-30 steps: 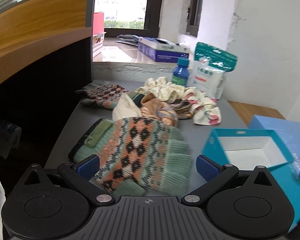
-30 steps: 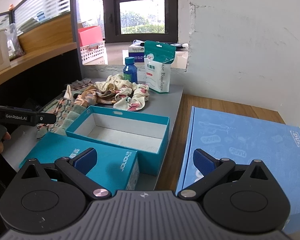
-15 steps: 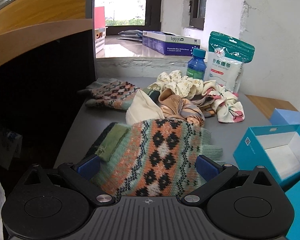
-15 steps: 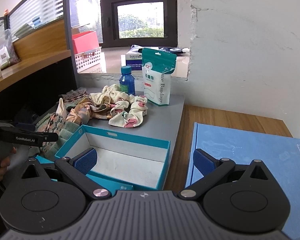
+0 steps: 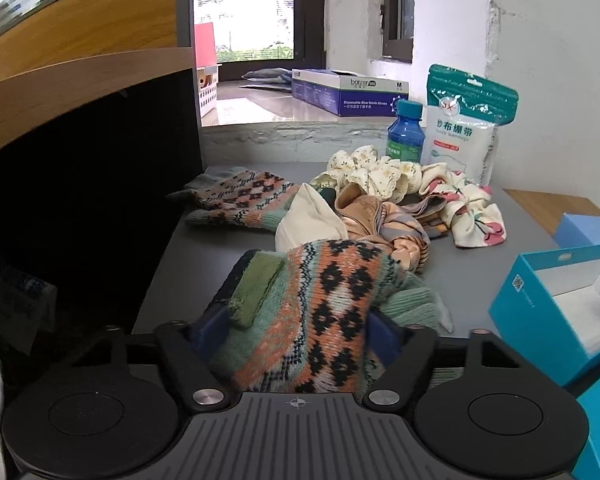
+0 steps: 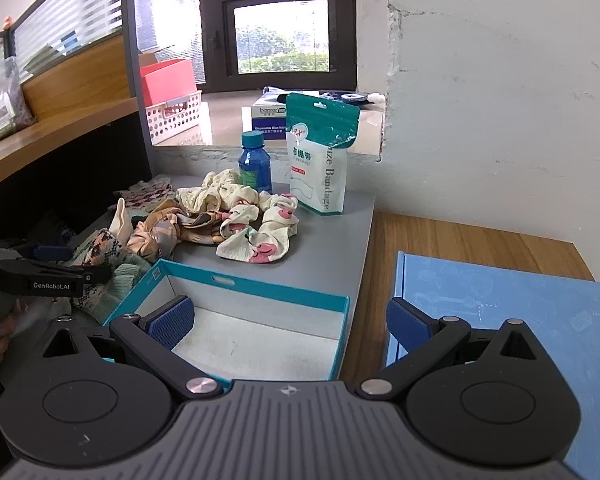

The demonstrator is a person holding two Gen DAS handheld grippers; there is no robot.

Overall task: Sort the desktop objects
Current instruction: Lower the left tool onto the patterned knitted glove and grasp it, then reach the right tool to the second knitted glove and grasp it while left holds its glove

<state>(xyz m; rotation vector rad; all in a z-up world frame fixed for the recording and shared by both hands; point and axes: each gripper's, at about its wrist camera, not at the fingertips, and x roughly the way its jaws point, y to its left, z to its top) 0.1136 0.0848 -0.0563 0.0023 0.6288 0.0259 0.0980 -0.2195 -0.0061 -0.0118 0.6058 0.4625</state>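
My left gripper point(image 5: 296, 332) is shut on a knitted patterned glove point(image 5: 320, 304) at the near edge of the grey desk mat point(image 5: 204, 248); it also shows in the right wrist view point(image 6: 100, 256). A second matching glove point(image 5: 240, 200) lies farther back on the left. Several fabric scrunchies point(image 5: 392, 196) lie heaped in the middle. An open teal box point(image 6: 252, 320) sits on the right, just ahead of my right gripper point(image 6: 288, 320), which is open and empty.
A blue bottle point(image 5: 406, 130) and a gauze bandage pouch point(image 5: 466, 124) stand at the back by the white wall. A flat blue box point(image 6: 520, 320) lies on the wooden desk at right. A dark partition point(image 5: 80, 200) rises at left.
My left gripper has closed on the near glove, bunching it between the fingers. My right gripper has moved forward over the teal box and stayed open.
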